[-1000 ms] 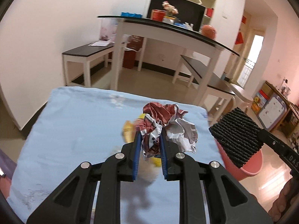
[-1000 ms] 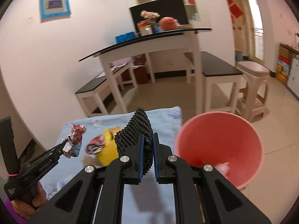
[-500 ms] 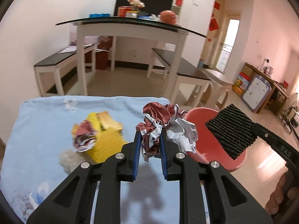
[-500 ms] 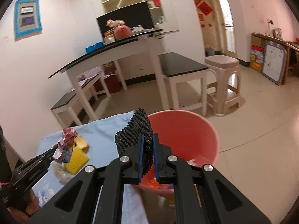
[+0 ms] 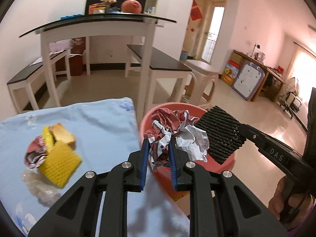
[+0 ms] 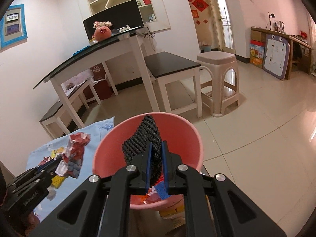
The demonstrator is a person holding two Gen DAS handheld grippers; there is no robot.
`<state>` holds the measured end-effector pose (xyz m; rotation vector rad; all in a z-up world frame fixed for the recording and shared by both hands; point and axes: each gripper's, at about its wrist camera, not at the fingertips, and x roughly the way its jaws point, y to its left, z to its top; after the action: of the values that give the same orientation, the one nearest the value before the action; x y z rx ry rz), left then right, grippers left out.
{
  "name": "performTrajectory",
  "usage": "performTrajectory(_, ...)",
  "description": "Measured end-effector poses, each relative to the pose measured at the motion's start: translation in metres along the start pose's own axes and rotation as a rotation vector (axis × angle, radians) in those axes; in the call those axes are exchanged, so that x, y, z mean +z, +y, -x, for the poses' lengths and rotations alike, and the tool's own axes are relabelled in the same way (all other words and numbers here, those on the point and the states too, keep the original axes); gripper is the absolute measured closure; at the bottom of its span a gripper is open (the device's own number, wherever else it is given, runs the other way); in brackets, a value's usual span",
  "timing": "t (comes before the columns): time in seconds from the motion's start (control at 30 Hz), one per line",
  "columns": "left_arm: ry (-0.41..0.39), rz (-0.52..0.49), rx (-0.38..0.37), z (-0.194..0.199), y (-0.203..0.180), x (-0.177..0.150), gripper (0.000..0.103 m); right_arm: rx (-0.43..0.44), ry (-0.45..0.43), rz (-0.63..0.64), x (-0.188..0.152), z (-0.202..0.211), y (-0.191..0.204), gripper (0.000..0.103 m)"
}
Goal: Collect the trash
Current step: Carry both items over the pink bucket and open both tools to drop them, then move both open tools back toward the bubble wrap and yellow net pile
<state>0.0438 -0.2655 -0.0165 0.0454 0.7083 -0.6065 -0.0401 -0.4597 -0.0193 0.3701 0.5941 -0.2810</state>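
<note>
My left gripper [image 5: 158,148] is shut on a crumpled red-and-white paper wad [image 5: 173,130], held at the near left rim of the pink bucket [image 5: 175,105]. My right gripper [image 6: 156,152] is shut on a black woven pad [image 6: 142,140] and holds it over the mouth of the pink bucket [image 6: 110,154]. From the left wrist view the black woven pad [image 5: 221,134] hangs over the bucket's right side. Some coloured scraps lie at the bucket's bottom [image 6: 158,191].
A blue cloth-covered table [image 5: 94,122] at the left carries a yellow sponge [image 5: 59,162], a tan piece [image 5: 63,136], a small crumpled wrapper [image 5: 33,156] and clear plastic [image 5: 39,187]. Behind stand a white desk [image 6: 110,55], dark benches [image 6: 169,63] and a beige stool [image 6: 219,73].
Both grippers swung right from over the blue table to the pink bucket, each keeping its load. The bucket now sits directly under the black pad, and the paper wad reaches its rim.
</note>
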Motion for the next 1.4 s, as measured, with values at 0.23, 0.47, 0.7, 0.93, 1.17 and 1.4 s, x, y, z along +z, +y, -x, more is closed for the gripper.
performTrajectory(0.23, 0.023, -0.022, -0.025, -0.023, -0.021, 0.0, 0.081, -0.009, 0.012, -0.015, -0.002, -0.011, -0.012, 0.093)
performTrajectory(0.47, 0.046, 0.026, -0.064, -0.036, -0.018, 0.008, 0.057, -0.013, 0.025, -0.023, -0.001, -0.022, -0.016, 0.067)
performTrajectory(0.7, 0.033, 0.04, -0.091, -0.031, -0.015, 0.012, 0.055, -0.013, 0.012, -0.028, -0.001, -0.021, -0.021, 0.06)
performTrajectory(0.93, -0.013, 0.021, -0.072, -0.015, -0.016, 0.011, 0.055, 0.001, 0.001, -0.013, -0.001, -0.011, -0.015, 0.06)
performTrajectory(1.17, -0.076, -0.001, 0.024, 0.021, -0.006, 0.0, 0.055, 0.065, -0.007, 0.021, -0.008, 0.008, 0.015, 0.06)
performTrajectory(1.4, -0.118, 0.027, 0.148, 0.068, 0.017, -0.02, 0.055, 0.141, -0.014, 0.049, -0.028, 0.03, 0.058, 0.06)
